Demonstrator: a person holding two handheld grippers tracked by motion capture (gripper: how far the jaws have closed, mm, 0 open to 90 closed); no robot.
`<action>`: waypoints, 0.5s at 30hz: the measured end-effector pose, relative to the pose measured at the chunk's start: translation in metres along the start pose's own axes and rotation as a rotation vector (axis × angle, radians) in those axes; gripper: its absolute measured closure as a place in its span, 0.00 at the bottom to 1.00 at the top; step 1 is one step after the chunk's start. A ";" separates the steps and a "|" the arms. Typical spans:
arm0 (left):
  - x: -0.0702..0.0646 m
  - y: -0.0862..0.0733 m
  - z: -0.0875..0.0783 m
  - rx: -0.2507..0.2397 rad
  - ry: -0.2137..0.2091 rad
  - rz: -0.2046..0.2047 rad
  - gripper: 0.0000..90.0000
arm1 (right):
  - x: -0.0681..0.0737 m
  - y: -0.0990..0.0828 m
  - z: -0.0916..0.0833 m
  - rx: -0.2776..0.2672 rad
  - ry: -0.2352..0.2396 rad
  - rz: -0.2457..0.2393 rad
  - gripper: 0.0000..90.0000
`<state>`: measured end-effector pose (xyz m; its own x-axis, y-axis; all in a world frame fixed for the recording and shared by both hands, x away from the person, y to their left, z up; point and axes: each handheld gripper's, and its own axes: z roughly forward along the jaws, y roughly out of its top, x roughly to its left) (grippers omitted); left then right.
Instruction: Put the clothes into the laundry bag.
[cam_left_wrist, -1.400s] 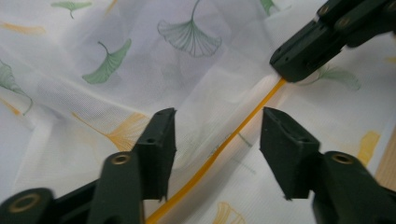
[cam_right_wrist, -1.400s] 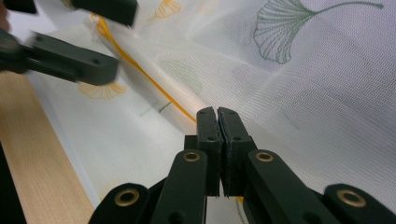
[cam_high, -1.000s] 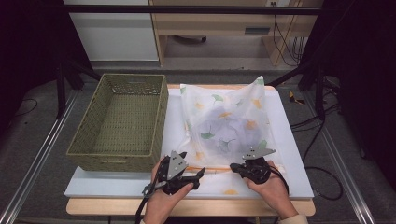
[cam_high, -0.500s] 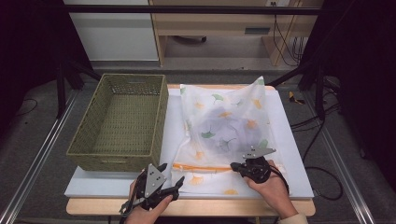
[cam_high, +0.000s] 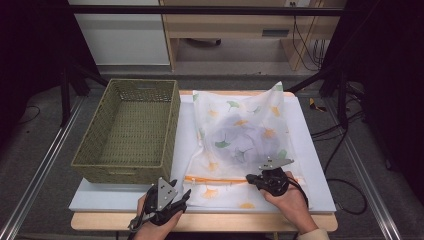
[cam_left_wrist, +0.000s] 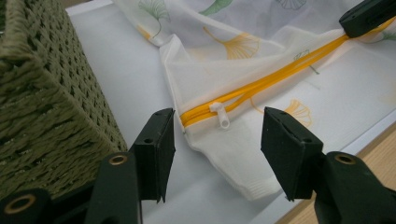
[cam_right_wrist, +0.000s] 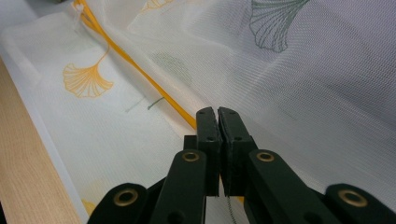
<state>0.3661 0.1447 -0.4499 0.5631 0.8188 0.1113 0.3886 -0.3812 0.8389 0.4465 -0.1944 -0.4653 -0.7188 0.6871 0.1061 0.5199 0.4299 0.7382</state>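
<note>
Now the left gripper (cam_left_wrist: 215, 154) has dropped to the mesh bag's (cam_high: 240, 140) near-left corner on the table, jaws narrowing around the zipper pull (cam_left_wrist: 221, 114) — not yet pinching — while the right gripper (cam_right_wrist: 217, 116) stays clamped on the zipper tape (cam_left_wrist: 280, 74).

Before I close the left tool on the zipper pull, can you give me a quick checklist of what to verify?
1. Zipper pull between the left tool pads: ok; jaws have just been closing, not touching yet.
2. Right tool pinching the mesh laundry bag at the orange zipper: ok, shut.
3. Zipper lying straight between the tools: ok.
4. Wicker basket clear of the left tool: ok, close beside it.
5. Bag's contents: cannot tell.
</note>
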 end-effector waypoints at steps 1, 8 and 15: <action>-0.001 -0.001 0.002 0.004 -0.002 -0.006 0.49 | 0.000 0.000 0.000 0.001 0.000 -0.001 0.98; 0.000 -0.003 0.006 0.019 0.006 0.002 0.49 | 0.000 0.000 0.000 -0.003 0.000 -0.001 0.96; 0.001 -0.004 0.008 0.021 0.012 0.000 0.50 | 0.001 0.000 0.000 -0.010 -0.001 0.000 0.90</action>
<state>0.3714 0.1434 -0.4572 0.5546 0.8238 0.1173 0.4039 -0.3897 0.8277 0.4458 -0.1935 -0.4651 -0.7183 0.6877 0.1051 0.5152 0.4242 0.7447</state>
